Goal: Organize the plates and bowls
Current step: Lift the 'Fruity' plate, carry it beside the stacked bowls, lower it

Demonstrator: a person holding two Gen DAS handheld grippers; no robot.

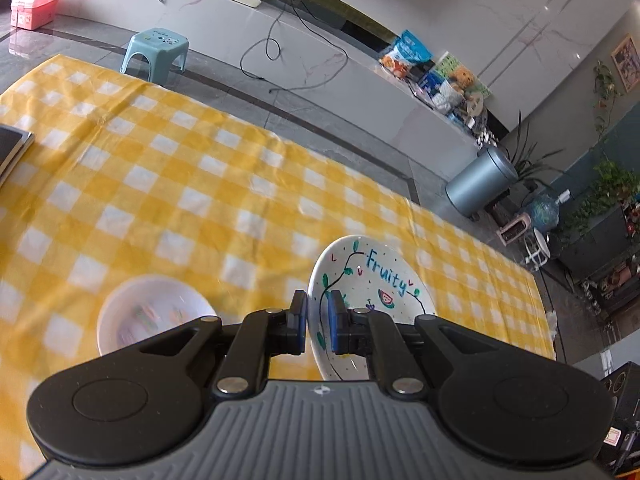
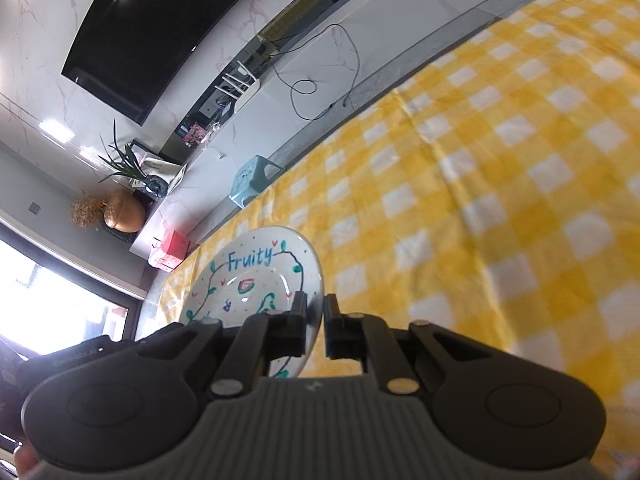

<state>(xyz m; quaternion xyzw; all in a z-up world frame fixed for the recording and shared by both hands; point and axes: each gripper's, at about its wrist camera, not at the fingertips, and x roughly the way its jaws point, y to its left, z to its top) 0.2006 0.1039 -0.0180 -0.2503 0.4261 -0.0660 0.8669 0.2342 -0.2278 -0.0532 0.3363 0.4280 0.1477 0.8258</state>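
From the left wrist view, the left tool (image 1: 318,316) is nearly closed, its two blue-padded fingers (image 1: 335,320) pinching the near rim of a white plate (image 1: 380,280) painted with the word "Fruity", a vine and a watermelon slice. The plate stands tilted, its painted face turned to the right of the fingers, above the surface covered by a yellow and white checked cloth (image 1: 192,184). To the left of the tool, close beside it, a white bowl (image 1: 152,312) sits upright on the cloth; some coloured pattern shows inside it, but it is too blurred to read. A dark flat object (image 1: 14,148) lies at the far left edge of the cloth. Beyond the surface, a pale blue stool (image 1: 156,50) stands on the floor. From the right wrist view, the right tool (image 2: 316,316) is also drawn narrow, with the rim of a "Fruity" plate (image 2: 248,276) between its fingers (image 2: 298,320); the left finger lies against the plate's face, while the right finger (image 2: 332,320) appears to stand slightly off the rim, so a firm clamp cannot be confirmed. This plate is tilted with its face to the left, over the same checked cloth (image 2: 500,160). The stool (image 2: 252,178) shows beyond the cloth's edge.
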